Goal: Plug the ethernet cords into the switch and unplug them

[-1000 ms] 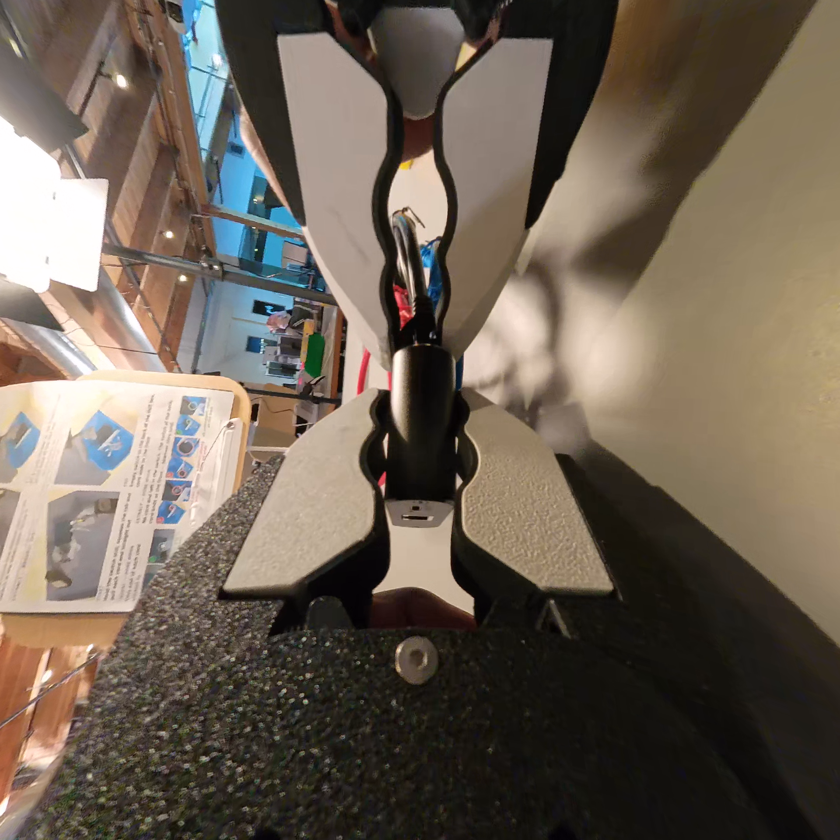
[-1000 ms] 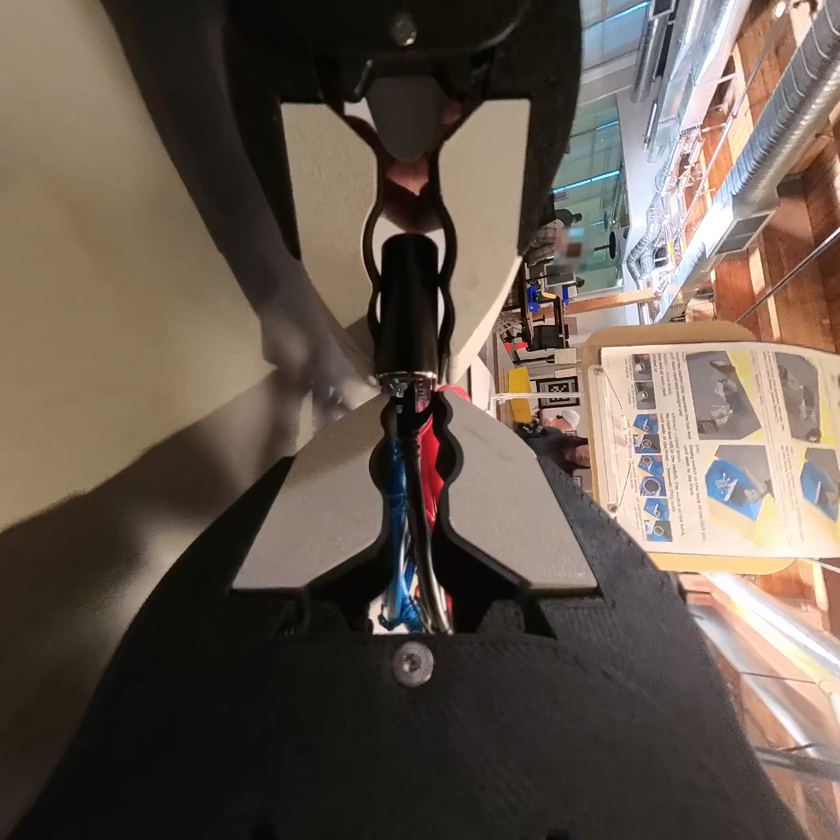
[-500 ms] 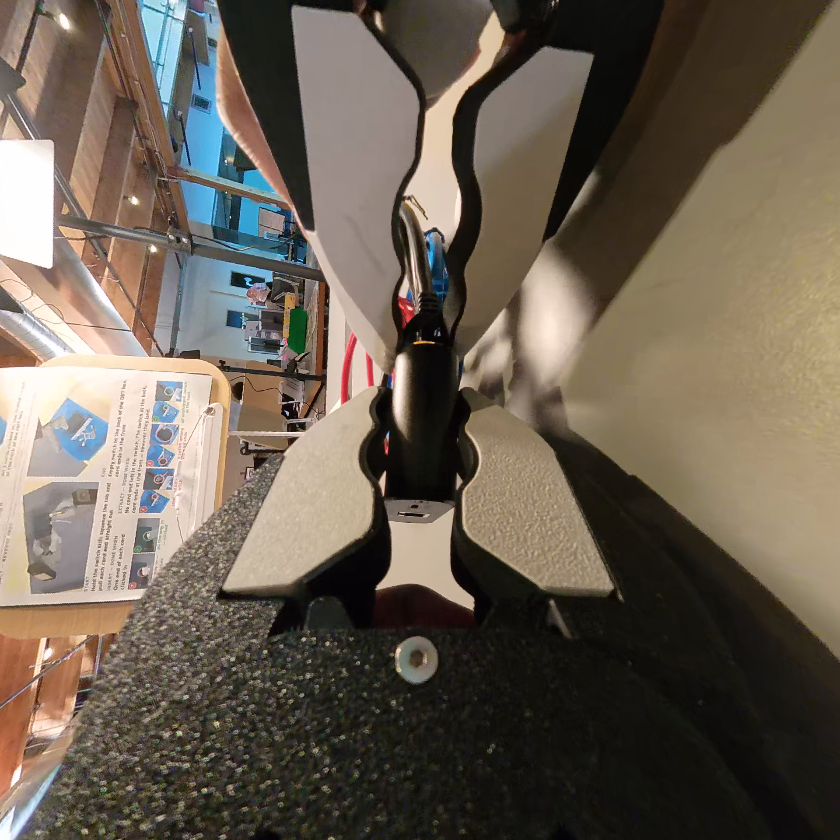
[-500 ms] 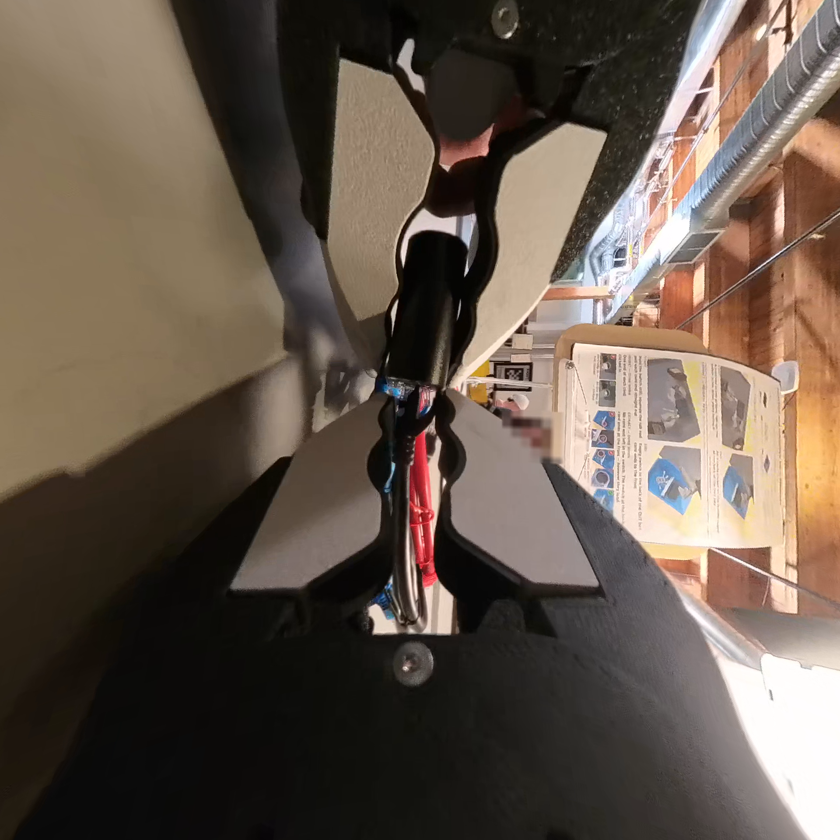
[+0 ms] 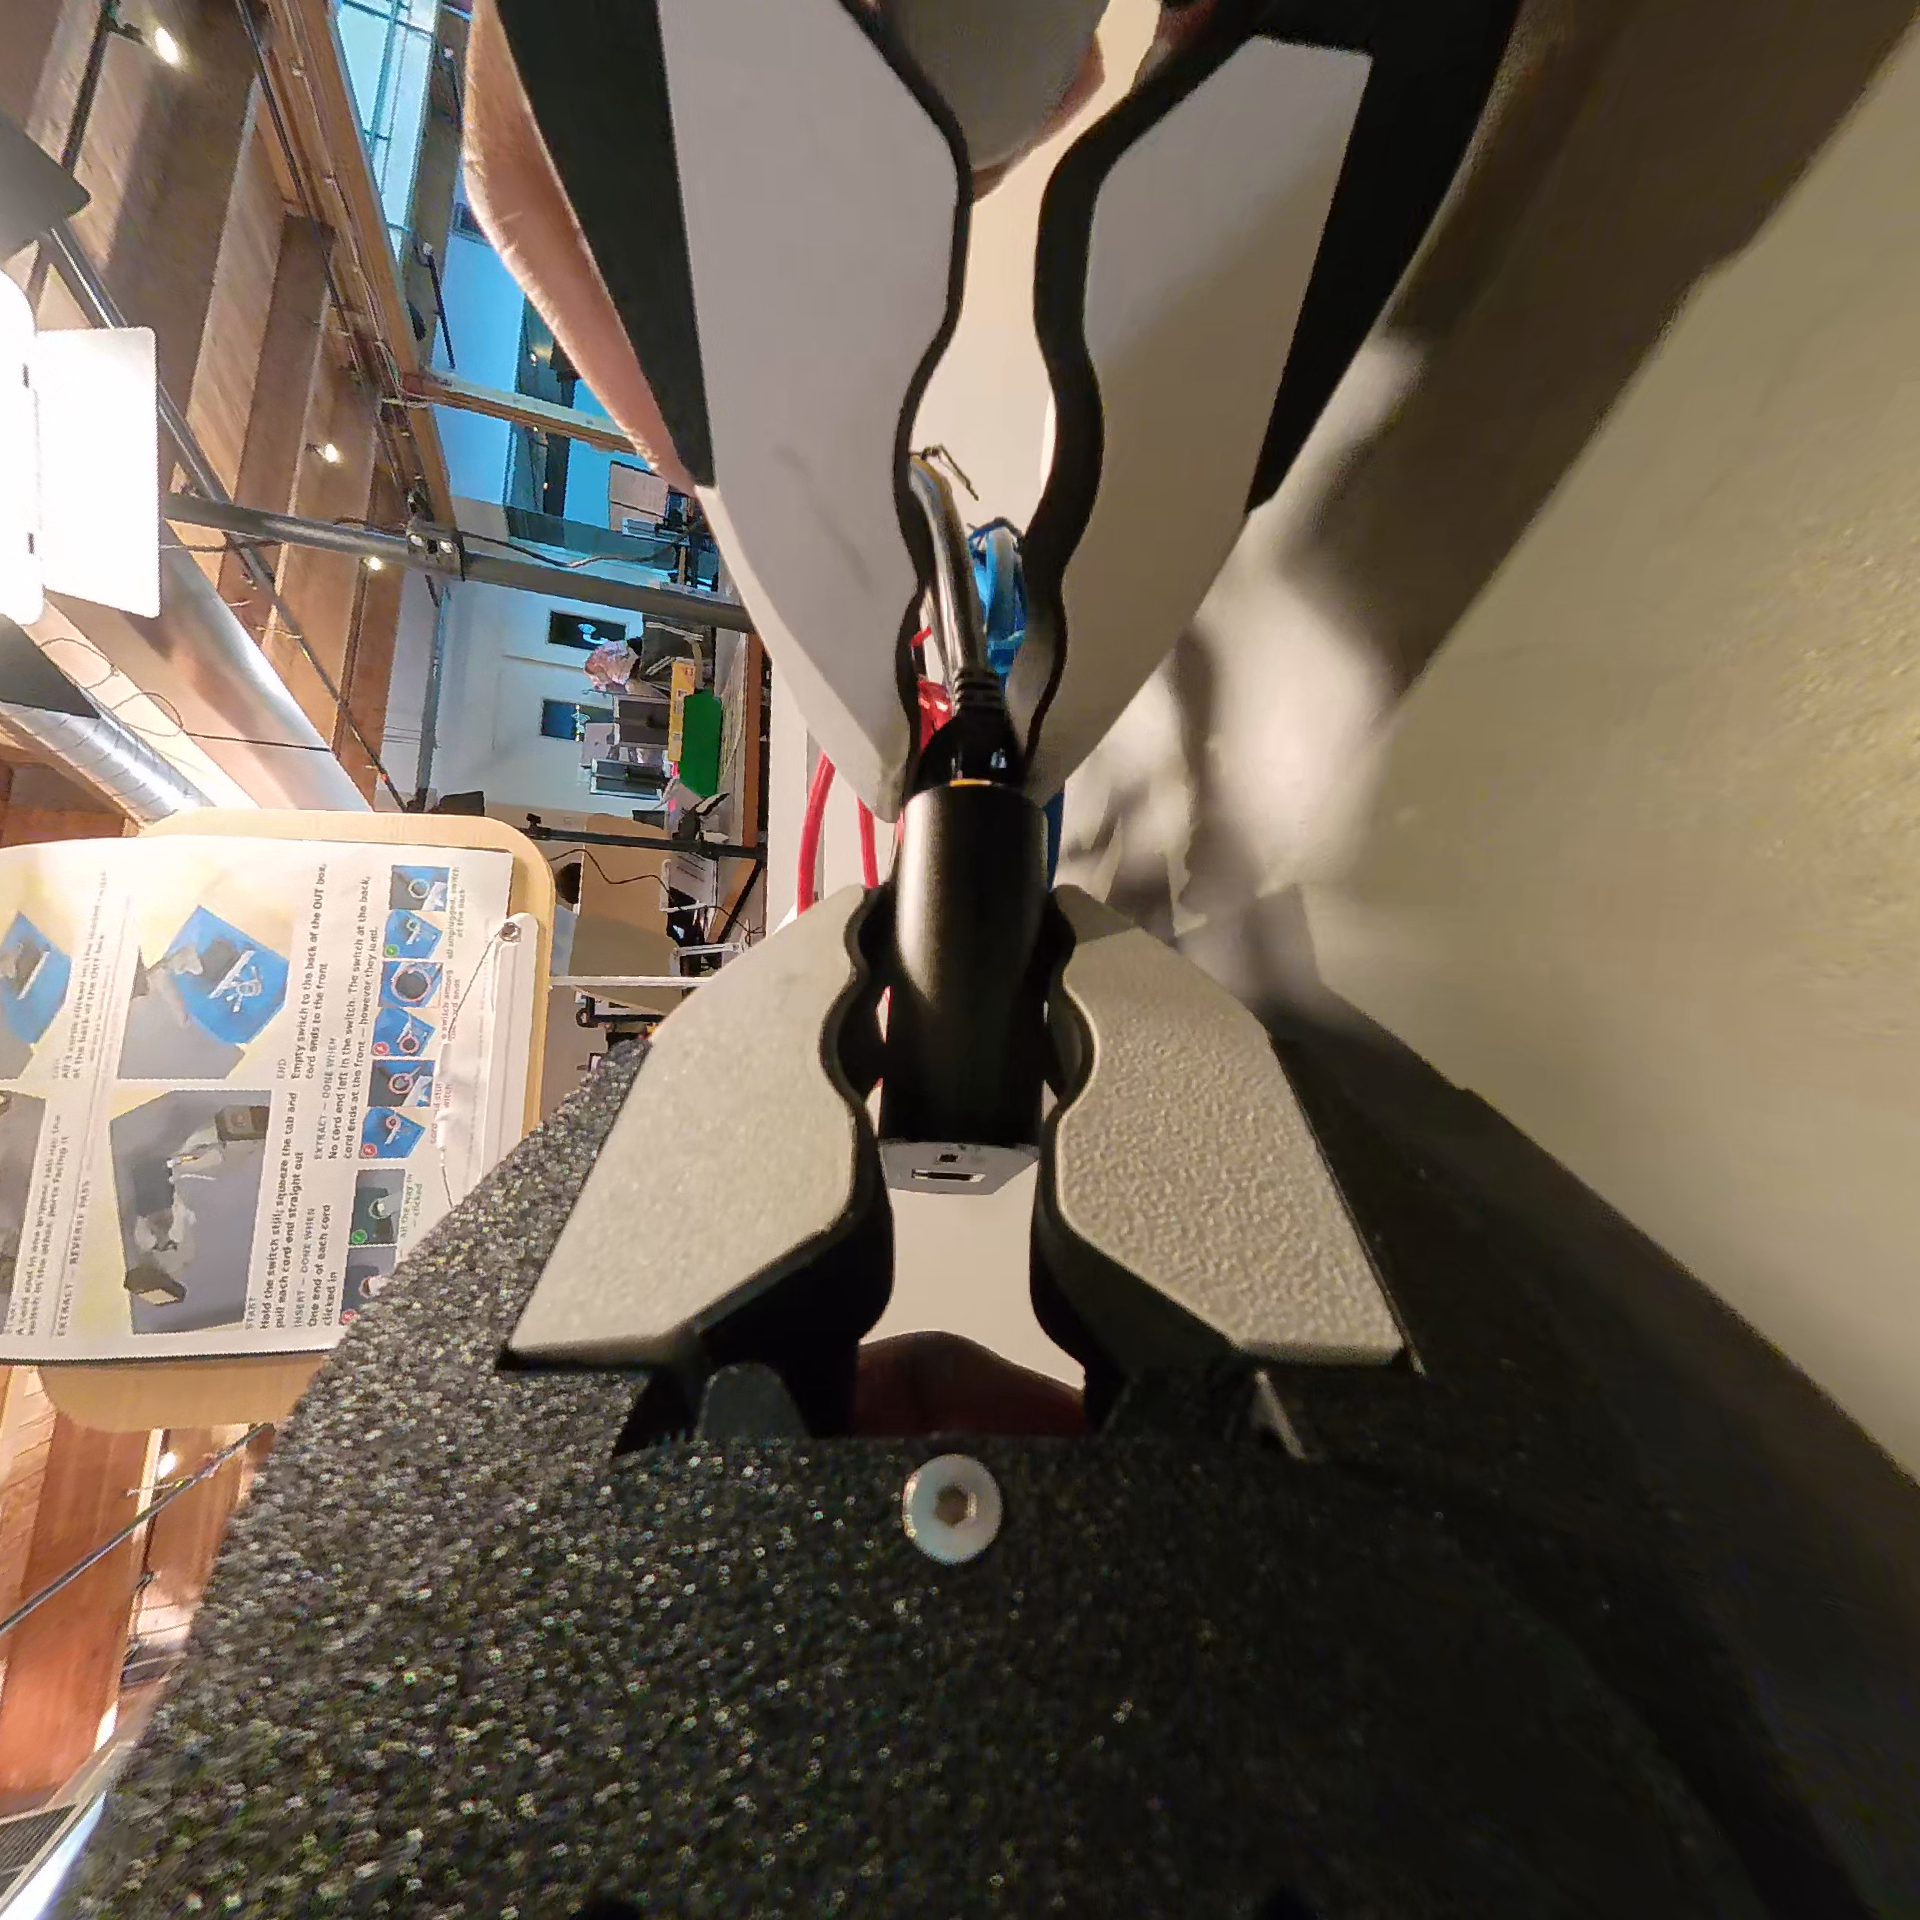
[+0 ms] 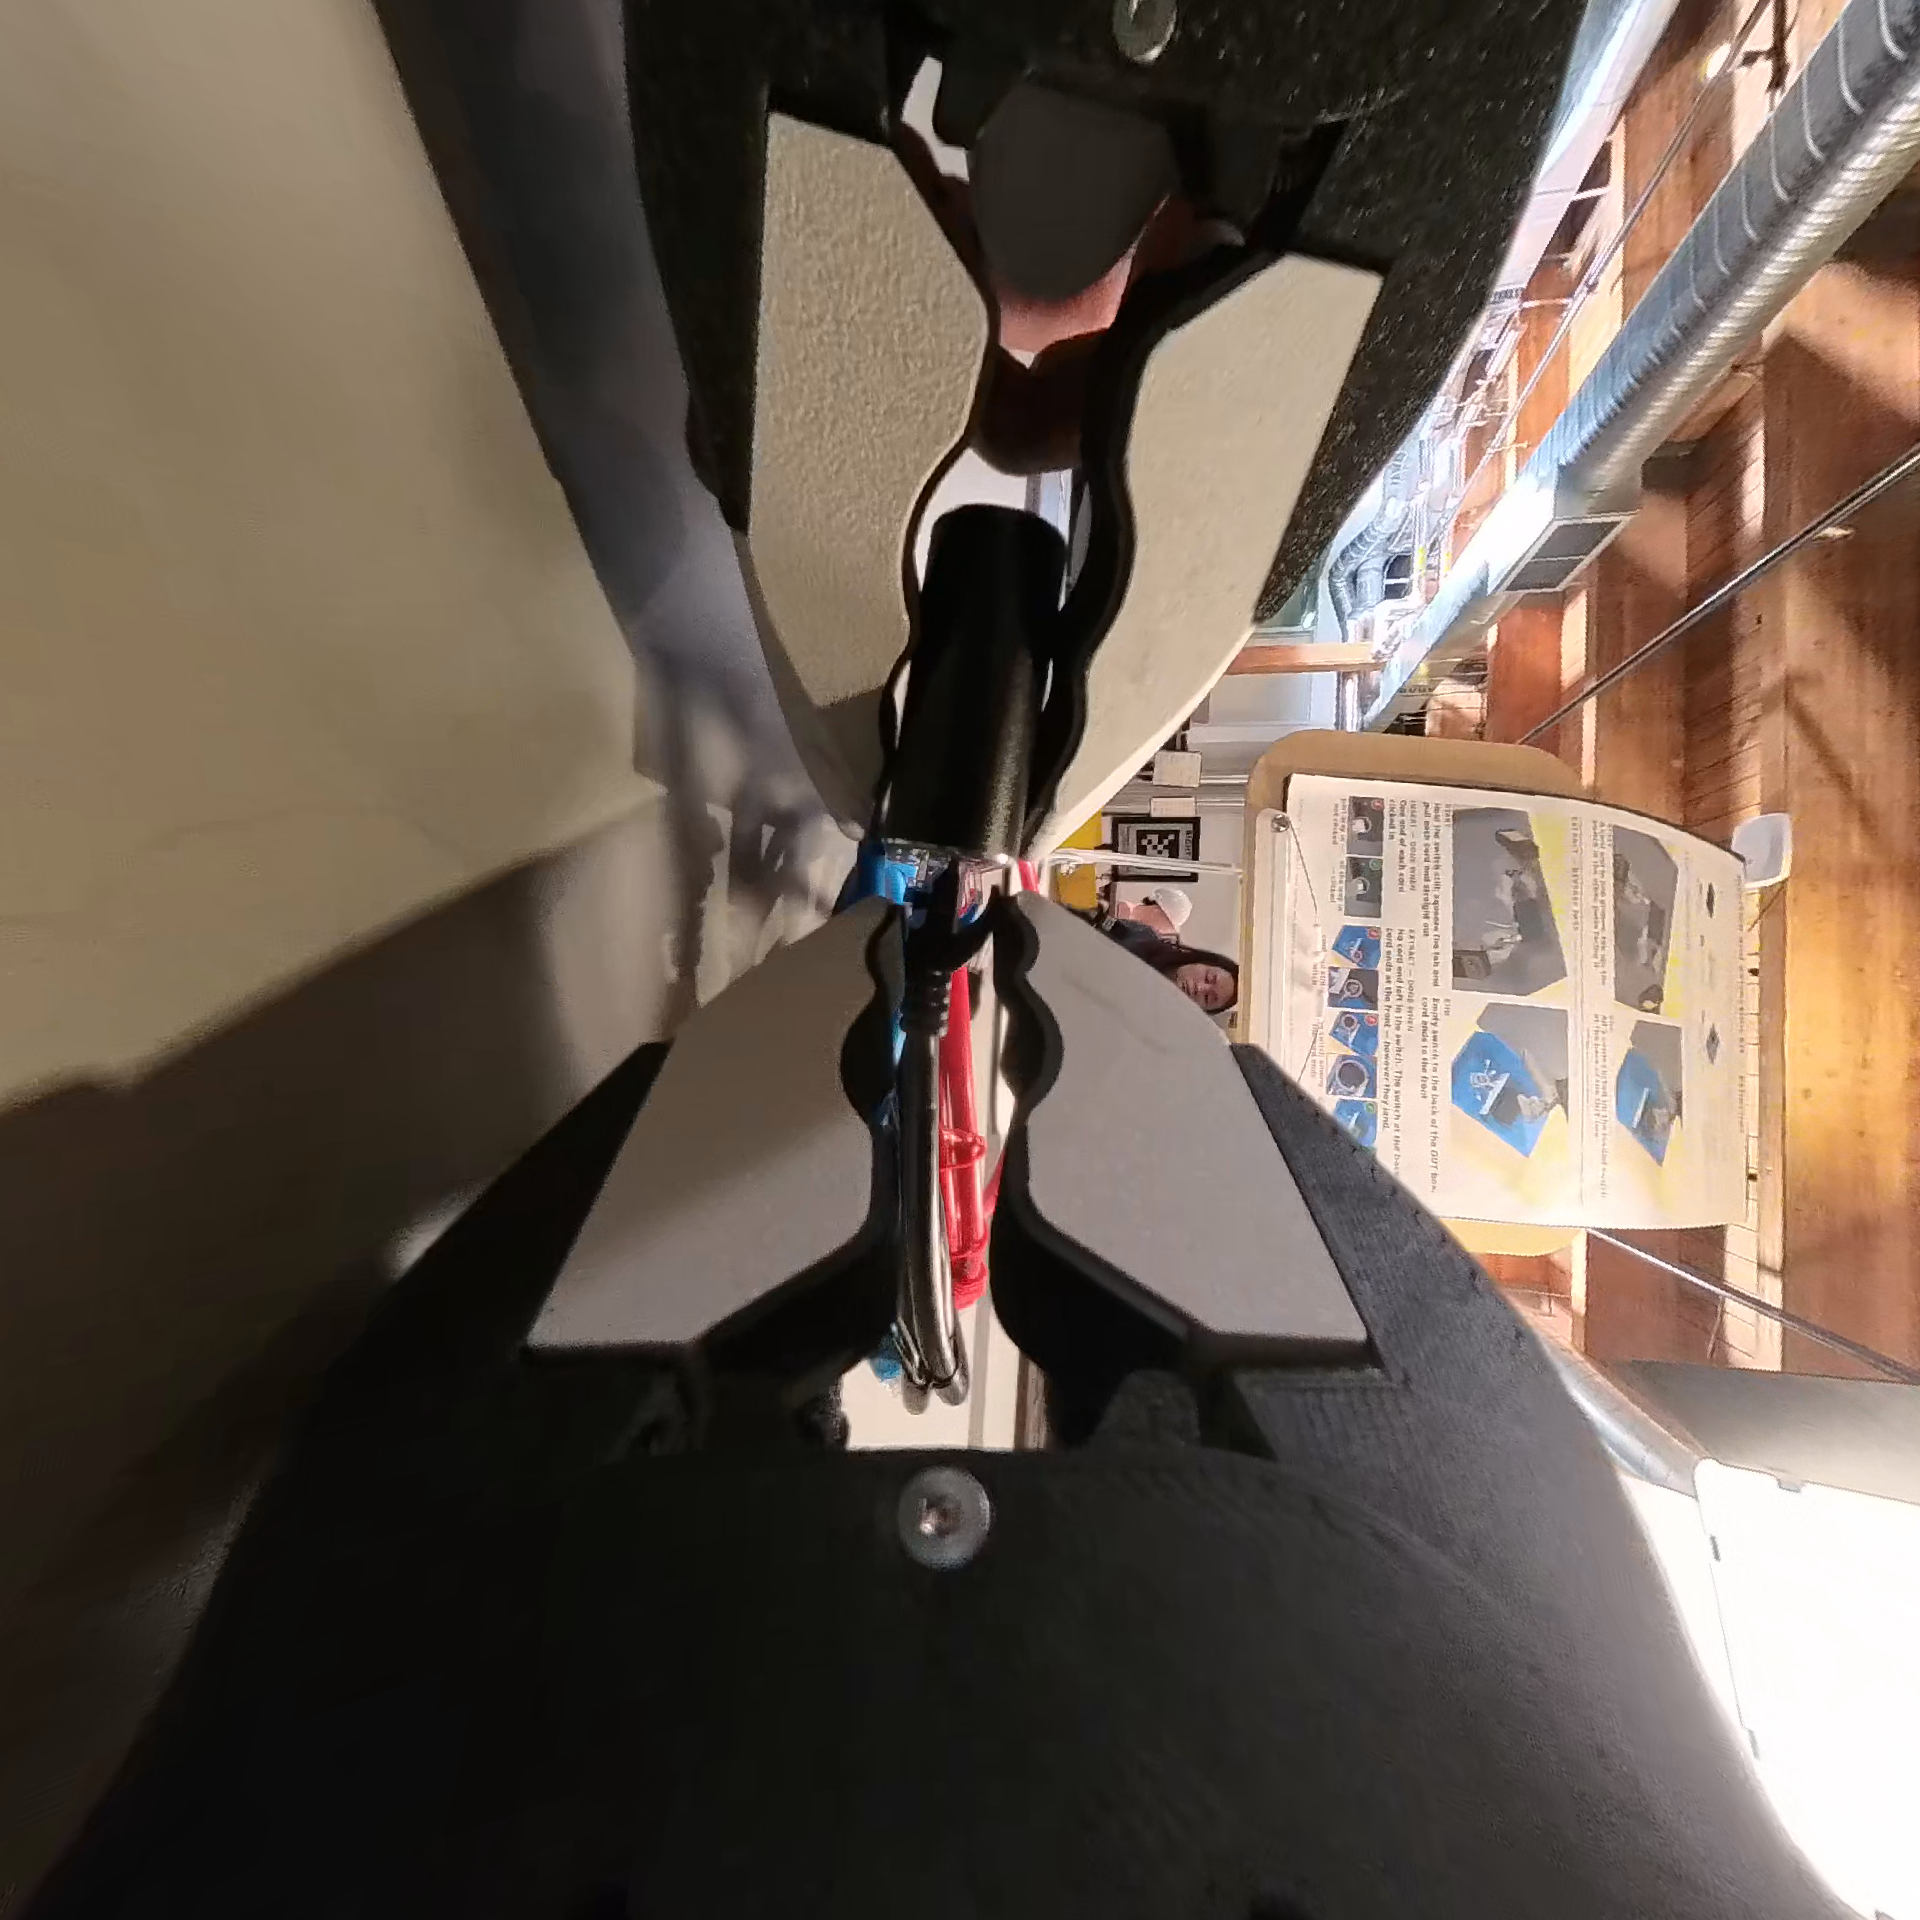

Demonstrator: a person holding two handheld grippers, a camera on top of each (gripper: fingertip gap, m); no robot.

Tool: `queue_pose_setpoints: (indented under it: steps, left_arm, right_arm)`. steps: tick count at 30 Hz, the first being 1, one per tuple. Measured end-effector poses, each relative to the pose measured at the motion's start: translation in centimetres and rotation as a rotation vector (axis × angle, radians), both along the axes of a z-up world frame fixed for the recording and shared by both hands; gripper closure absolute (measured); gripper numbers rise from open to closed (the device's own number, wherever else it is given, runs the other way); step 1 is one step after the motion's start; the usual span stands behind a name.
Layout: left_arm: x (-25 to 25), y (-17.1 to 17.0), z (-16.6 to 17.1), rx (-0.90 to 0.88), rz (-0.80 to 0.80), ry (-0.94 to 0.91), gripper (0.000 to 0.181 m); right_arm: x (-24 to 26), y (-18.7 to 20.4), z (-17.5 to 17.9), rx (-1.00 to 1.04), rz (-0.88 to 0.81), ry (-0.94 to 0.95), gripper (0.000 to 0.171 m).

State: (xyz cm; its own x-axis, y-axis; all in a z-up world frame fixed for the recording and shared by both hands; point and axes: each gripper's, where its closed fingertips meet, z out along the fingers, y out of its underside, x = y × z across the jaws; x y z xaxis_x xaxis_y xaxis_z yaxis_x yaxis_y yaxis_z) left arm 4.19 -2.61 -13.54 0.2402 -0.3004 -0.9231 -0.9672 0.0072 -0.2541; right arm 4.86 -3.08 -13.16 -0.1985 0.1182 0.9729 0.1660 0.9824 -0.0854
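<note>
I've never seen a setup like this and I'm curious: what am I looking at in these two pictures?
There is no robot: a person holds a two-finger gripper in each hand, each with a camera looking along its fingers. Both views are rolled sideways, so the beige table appears at the side. The left view shows the left gripper clamped on the small black switch. The right view shows the right gripper closed on the black cord plugged into that switch. Red cords and blue cords lie behind.

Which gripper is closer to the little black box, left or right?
Left. The left hand-held gripper is clamped around the black box. The right hand-held gripper sits just past its far end, pinching the black cord.
</note>
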Motion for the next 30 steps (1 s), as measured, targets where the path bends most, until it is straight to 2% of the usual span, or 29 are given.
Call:
queue_pose_setpoints:
  steps: [6,10,25,30]
  left_arm:
    - [0.0,-0.2,-0.3,0.006,-0.008,0.015,0.154]
    - [0.0,-0.1,-1.0,0.031,-0.026,0.103,0.154]
    - [1.8,-0.2,-0.6,0.062,-0.095,0.102,0.153]
    - [1.2,-0.3,0.0,0.077,-0.062,0.075,0.153]
  right_arm:
    - [-0.1,-0.3,-0.4,0.067,0.018,-0.033,0.156]
    - [0.0,-0.4,-1.4,0.172,0.094,-0.072,0.155]
    - [2.1,-0.5,-0.8,0.148,0.237,-0.124,0.157]
    - [1.6,-0.5,-0.1,0.190,0.161,-0.073,0.157]
